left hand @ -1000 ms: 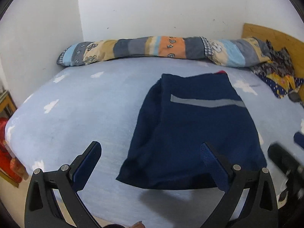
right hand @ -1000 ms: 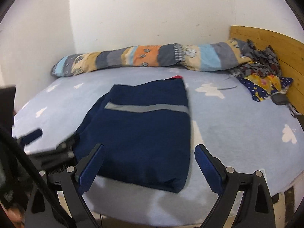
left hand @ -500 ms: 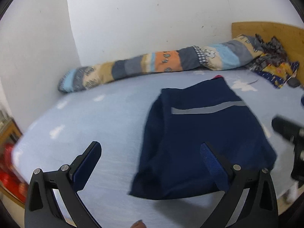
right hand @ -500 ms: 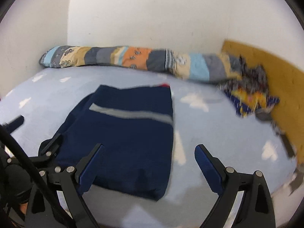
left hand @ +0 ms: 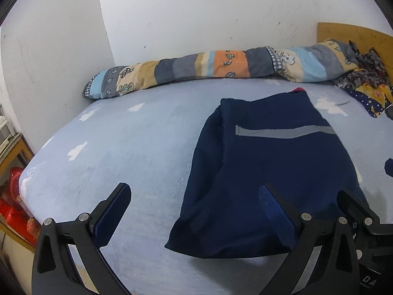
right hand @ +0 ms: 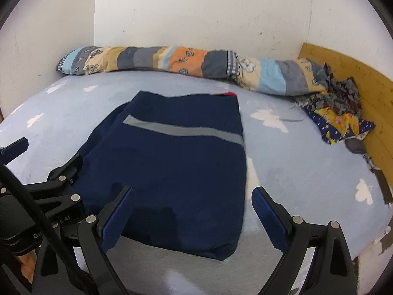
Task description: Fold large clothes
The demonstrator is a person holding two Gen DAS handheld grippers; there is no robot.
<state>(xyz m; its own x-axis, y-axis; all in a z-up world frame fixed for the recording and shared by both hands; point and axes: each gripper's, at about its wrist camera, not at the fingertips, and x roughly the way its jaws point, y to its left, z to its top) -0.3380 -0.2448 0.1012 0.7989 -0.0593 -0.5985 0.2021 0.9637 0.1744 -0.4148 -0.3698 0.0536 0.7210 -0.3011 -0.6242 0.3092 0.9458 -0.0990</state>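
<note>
Left wrist view: the left gripper [left hand: 194, 211] hovers above the near edge of the bed [left hand: 137, 147] with its jaws spread wide and nothing between them; its left finger sits over bare sheet, its right finger over the near left part of the folded garment [left hand: 270, 172]. That garment is a dark navy piece with one grey stripe [left hand: 285, 132] across its upper part, lying flat as a compact rectangle on the light blue, cloud-printed sheet, toward the near side of the bed and right of centre in this view. A small red patch [left hand: 298, 89] shows at its far edge. A long patchwork quilt roll [left hand: 221, 66] lies along the white wall [left hand: 208, 12] at the far side (well apart from the garment). A pile of patterned clothes [left hand: 368, 78] sits at the far right against a wooden headboard [left hand: 353, 34]. Red objects [left hand: 12, 201] stand on the floor beside the bed at lower left; what they are cannot be told. Right wrist view: the right gripper [right hand: 194, 209] is likewise wide open and empty, its left finger over the near right part of the garment [right hand: 176, 172], its right finger over bare sheet just beside the garment's right edge. From this camera the other tool appears at lower left, just beside the garment's near left corner; contact cannot be confirmed.
</note>
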